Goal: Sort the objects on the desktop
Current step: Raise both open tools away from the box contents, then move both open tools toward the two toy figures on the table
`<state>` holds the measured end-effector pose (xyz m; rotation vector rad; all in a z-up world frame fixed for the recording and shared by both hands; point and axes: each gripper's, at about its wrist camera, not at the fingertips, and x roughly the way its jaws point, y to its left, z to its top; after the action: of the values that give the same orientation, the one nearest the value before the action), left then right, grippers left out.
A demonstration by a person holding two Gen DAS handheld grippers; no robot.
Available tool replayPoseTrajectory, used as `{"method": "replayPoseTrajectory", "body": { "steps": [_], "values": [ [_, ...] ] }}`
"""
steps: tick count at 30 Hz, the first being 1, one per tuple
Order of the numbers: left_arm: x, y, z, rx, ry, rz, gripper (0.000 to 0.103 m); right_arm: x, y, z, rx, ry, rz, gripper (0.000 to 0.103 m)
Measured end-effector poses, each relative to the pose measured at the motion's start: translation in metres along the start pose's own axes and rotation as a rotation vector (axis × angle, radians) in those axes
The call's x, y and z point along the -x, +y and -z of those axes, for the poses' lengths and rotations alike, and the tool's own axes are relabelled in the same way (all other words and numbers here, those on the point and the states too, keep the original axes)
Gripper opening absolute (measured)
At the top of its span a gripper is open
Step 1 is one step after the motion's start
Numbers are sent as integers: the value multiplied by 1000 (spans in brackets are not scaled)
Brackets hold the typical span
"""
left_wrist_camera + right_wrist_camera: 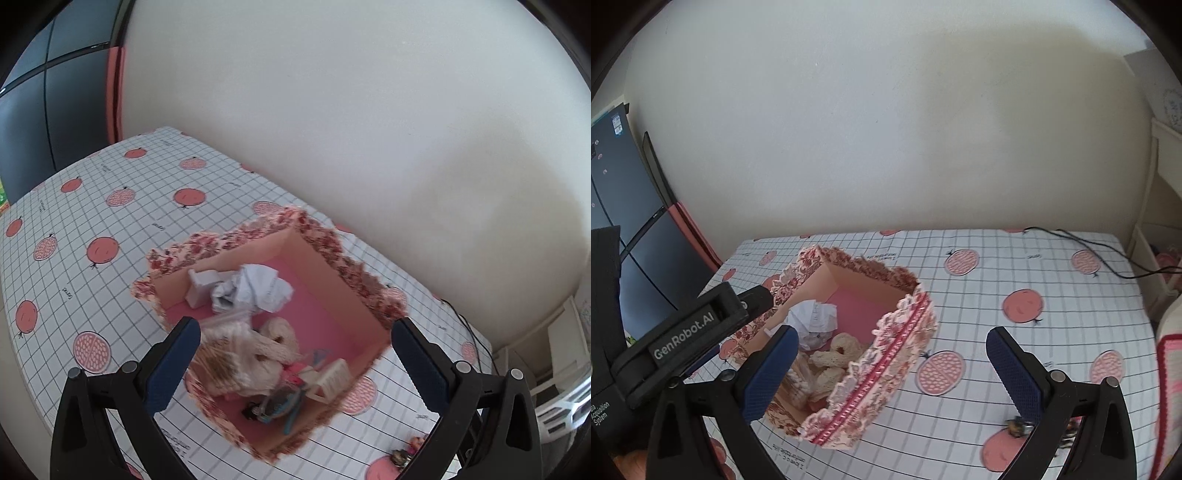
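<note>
Left gripper [295,363]: jaws spread wide, nothing between the ribbed blue pads [171,363]; black plastic arms with round metal pivots. Hovering above the box [334,273], looking down into it.

Right gripper [892,369]: likewise fully spread, empty, same ribbed blue pads [1015,374]. Held over the table to the right of the box, with the left tool's black body just left of the box in this view.

Box: open-topped, roughly square, stiff card walls, pink inside, outer faces in red floral print with scalloped lace trim and a pink ribbon stripe. Inside the box: crumpled white paper ball [255,288] toward the far end, small white block [201,290] beside it at the left wall, cream knitted loops [279,338] in the middle, clear bag of cotton swabs [218,360] at the near left, slatted white piece [332,378] and small dark and teal oddments at the near end, too blurred to name.

Outside the box, near right on the tablecloth [110,206]: small dark-and-gold trinket [400,457], detail unclear. Cloth smooth, white grid with pink round fruit motifs. Thin black cable [1086,242] at the far right corner of the table.
</note>
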<state>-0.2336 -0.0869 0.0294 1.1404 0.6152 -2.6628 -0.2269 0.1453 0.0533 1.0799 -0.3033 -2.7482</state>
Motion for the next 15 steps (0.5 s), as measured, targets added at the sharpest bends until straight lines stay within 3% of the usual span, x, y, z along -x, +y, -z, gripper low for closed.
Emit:
{"method": "replayPoseTrajectory", "body": {
  "steps": [15],
  "values": [
    [8,-59,27,-73,28,67,103,38,-59,-3,14,-1,74,103]
  ]
}}
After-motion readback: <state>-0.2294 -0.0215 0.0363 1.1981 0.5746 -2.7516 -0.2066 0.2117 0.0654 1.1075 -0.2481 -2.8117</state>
